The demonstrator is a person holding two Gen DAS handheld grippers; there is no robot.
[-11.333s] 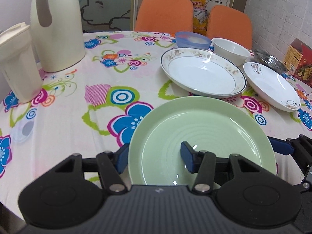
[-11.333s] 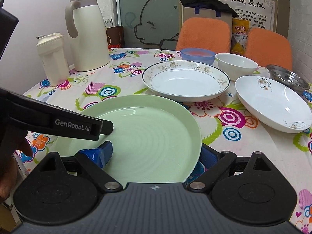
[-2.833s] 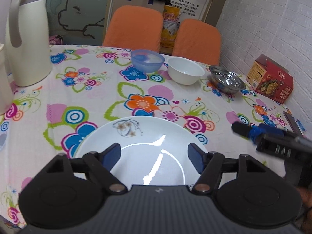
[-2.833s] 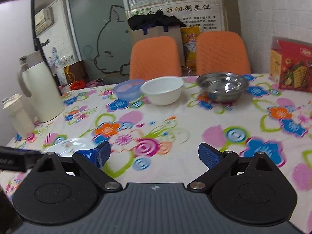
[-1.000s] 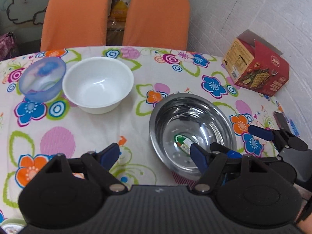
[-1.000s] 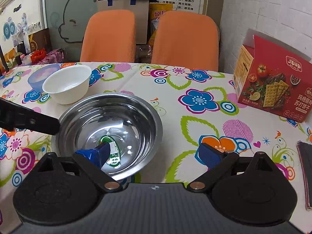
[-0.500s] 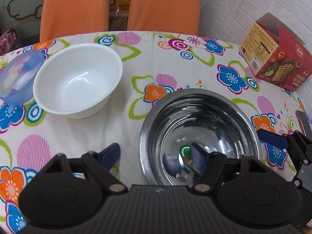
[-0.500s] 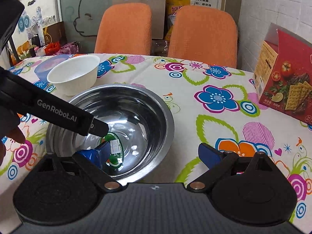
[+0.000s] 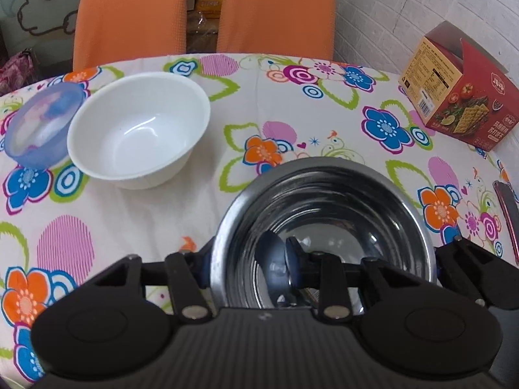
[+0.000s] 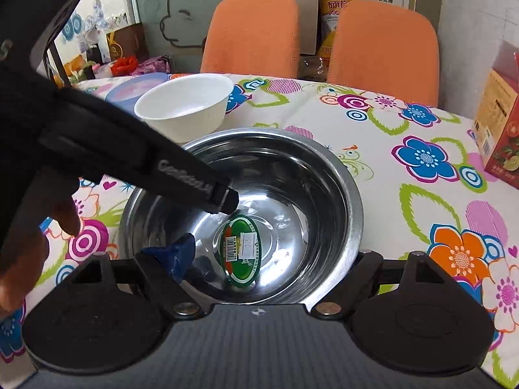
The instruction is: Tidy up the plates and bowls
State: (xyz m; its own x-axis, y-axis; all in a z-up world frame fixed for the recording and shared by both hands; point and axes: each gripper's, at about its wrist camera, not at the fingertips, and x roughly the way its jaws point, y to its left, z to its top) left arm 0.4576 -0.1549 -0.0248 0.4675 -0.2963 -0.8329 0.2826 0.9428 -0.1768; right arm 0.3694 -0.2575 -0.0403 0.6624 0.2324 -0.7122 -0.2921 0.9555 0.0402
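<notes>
— Steel, polished and round: the steel bowl (image 9: 324, 207) sits on the flowered bench (image 9: 275, 97), a green sticker (image 10: 241, 251) inside, seen only from the right wrist.

— And the claws?

— The left claw (image 9: 249, 261) straddles the bowl's left rim, one finger inside, one outside; whether it pinches, I cannot tell. The right claw (image 10: 269, 259) stands apart across the near rim.

— Beyond it?

— A smooth white bowl (image 9: 139, 133), with a translucent blue bowl (image 9: 39, 126) just beside it.
</notes>
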